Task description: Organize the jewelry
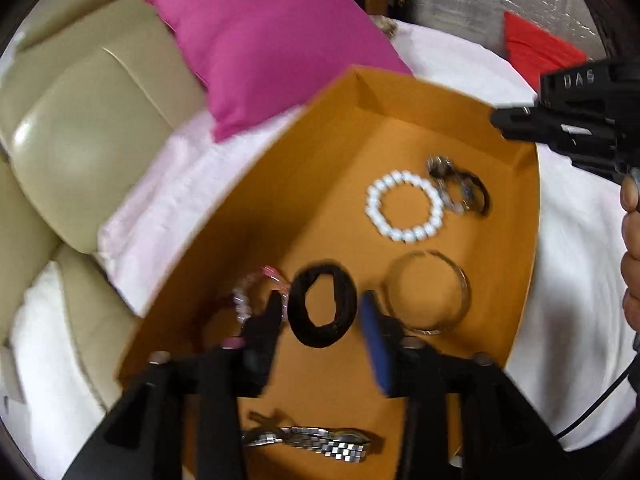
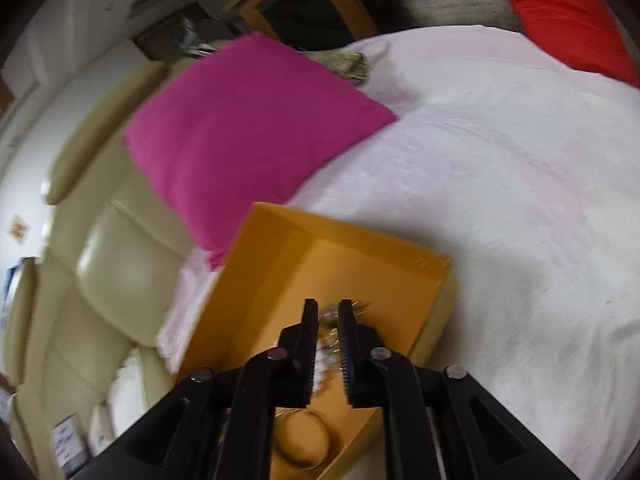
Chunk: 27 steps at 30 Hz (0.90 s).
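Here, a bed (image 2: 500,168) under a pale pink sheet carries everything, with a cream padded leather headboard (image 1: 80,140) along its left side. A square magenta cushion (image 2: 248,136) lies just beyond the orange cardboard tray (image 1: 400,92), one corner touching the tray's far-left edge; a red cushion (image 2: 568,12) lies well apart, past the tray's far-right side.

Inside the tray, a clear plastic bangle (image 1: 428,292) sits near the right wall, a black fabric hair tie (image 1: 322,304) just left of it, and a white beaded bracelet (image 1: 404,206) beyond the bangle. A dark glittery tangle of jewelry (image 1: 460,188) touches the white bracelet on its right. A pink and clear beaded bracelet (image 1: 260,292) lies left of the hair tie, and a silver metal-link watch (image 1: 316,440) lies at the tray's near end.

The left gripper (image 1: 320,320) hovers over the hair tie, fingers spread and pinching nothing. The right gripper (image 2: 328,316) hangs above the tray's far-right part, fingers slightly parted with nothing gripped.
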Tool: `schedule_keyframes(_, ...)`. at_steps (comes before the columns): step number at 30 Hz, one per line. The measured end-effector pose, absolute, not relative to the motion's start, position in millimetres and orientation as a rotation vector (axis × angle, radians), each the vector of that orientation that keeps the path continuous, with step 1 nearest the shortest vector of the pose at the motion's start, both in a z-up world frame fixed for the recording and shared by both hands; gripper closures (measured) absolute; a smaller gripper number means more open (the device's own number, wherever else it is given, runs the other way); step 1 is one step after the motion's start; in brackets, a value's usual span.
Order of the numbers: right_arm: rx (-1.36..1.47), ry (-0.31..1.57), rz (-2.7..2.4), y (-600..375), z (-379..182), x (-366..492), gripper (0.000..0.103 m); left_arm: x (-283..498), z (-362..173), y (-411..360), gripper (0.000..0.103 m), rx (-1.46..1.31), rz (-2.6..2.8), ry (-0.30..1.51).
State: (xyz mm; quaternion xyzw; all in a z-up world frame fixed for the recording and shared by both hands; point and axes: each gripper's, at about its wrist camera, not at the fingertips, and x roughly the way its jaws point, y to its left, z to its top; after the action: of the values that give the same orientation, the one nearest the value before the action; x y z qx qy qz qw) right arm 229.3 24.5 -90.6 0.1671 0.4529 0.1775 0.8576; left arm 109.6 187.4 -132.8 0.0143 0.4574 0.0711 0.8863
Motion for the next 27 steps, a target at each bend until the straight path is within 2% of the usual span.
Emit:
schedule_keyframes(3, 0.346, 0.938, 0.425, 15, -75, 212, 0.087, 92, -103, 189, 0.037, 0.064, 0.210, 0.863)
schedule_keyframes(8, 0.141, 0.898, 0.515, 12, -42, 144, 0.085, 52, -48, 187, 0.030, 0.109, 0.270, 0.719)
schedule_keyframes(10, 0.086, 0.888, 0.535, 11, -34, 117, 0.076, 38, -33, 187, 0.026, 0.107, 0.280, 0.687)
schedule_keyframes(12, 0.042, 0.867, 0.531, 7, -25, 86, 0.060, 26, -21, 189, 0.021, 0.112, 0.299, 0.655)
schedule_keyframes(14, 0.008, 0.841, 0.525, 6, -18, 62, 0.048, 7, -6, 191, 0.021, 0.103, 0.320, 0.621)
schedule_keyframes(27, -0.065, 0.704, 0.425, 29, 33, -37, 0.047, -72, 47, 193, 0.020, 0.069, 0.340, 0.512)
